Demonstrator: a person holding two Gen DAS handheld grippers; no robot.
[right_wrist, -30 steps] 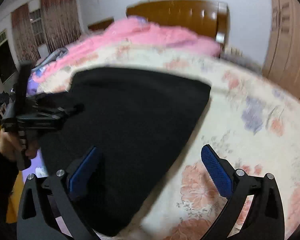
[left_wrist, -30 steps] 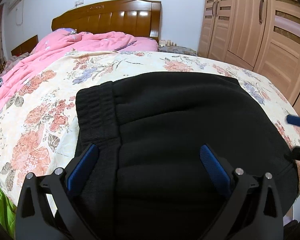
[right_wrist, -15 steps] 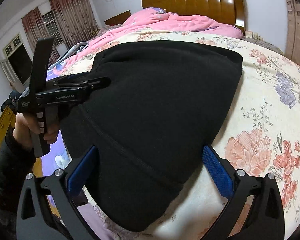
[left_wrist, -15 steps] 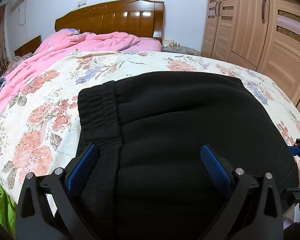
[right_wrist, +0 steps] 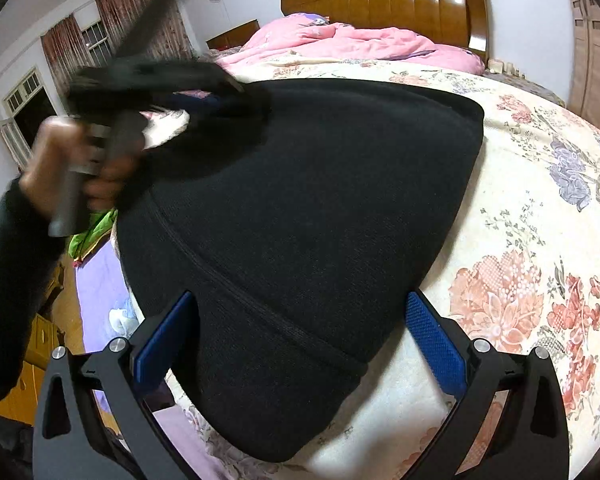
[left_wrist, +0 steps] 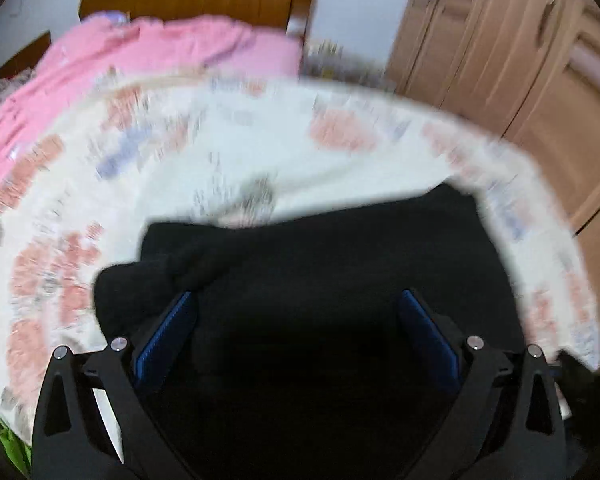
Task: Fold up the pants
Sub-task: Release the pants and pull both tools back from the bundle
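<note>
Where black pants (right_wrist: 320, 208) lie, a floral quilt (right_wrist: 540, 208) covers the bed.

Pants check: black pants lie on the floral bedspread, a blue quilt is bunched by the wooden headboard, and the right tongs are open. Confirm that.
One detail is wrong: the quilt by the wooden headboard is pink, not blue, as the right wrist view shows. The black pants do lie on the floral bedspread, and the right tongs are open.
</note>
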